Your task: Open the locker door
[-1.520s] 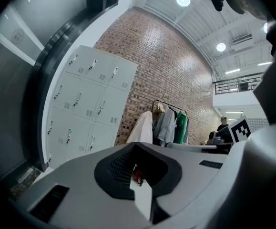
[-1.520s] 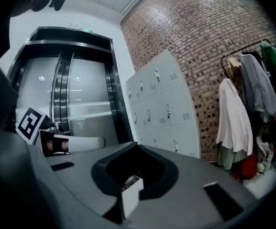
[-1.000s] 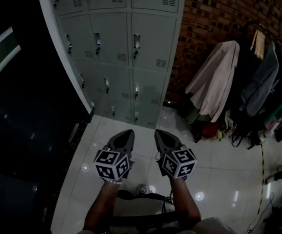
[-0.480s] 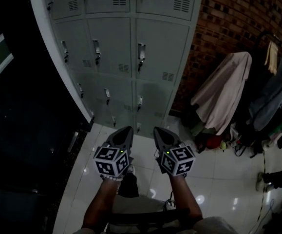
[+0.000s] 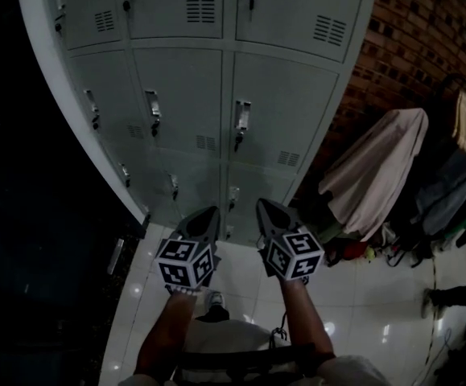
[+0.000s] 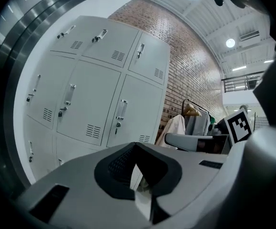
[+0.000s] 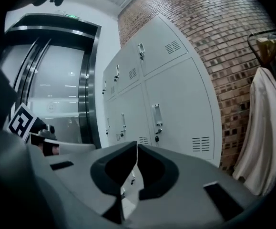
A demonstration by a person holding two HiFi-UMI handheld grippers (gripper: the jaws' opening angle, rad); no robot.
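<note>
A bank of grey metal lockers (image 5: 216, 79) stands ahead, each door with a small latch handle (image 5: 242, 119) and a vent. My left gripper (image 5: 209, 212) and right gripper (image 5: 264, 204) are held side by side, level, pointing at the lower doors and still short of them. In the left gripper view the left gripper (image 6: 135, 145) is shut and empty, aimed toward the locker doors (image 6: 133, 109). In the right gripper view the right gripper (image 7: 137, 144) has just been opening slightly; only a thin slit shows, with nothing in it. A door latch (image 7: 157, 117) lies beyond it.
A red brick wall (image 5: 426, 22) meets the lockers on the right. Coats hang on a rack (image 5: 377, 167) beside it, with bags on the floor below. A dark glass doorway (image 5: 23, 215) fills the left. White glossy tiles (image 5: 361, 296) cover the floor.
The lockers have grown larger and closer in the head view. Both grippers have moved forward toward them together, still side by side.
</note>
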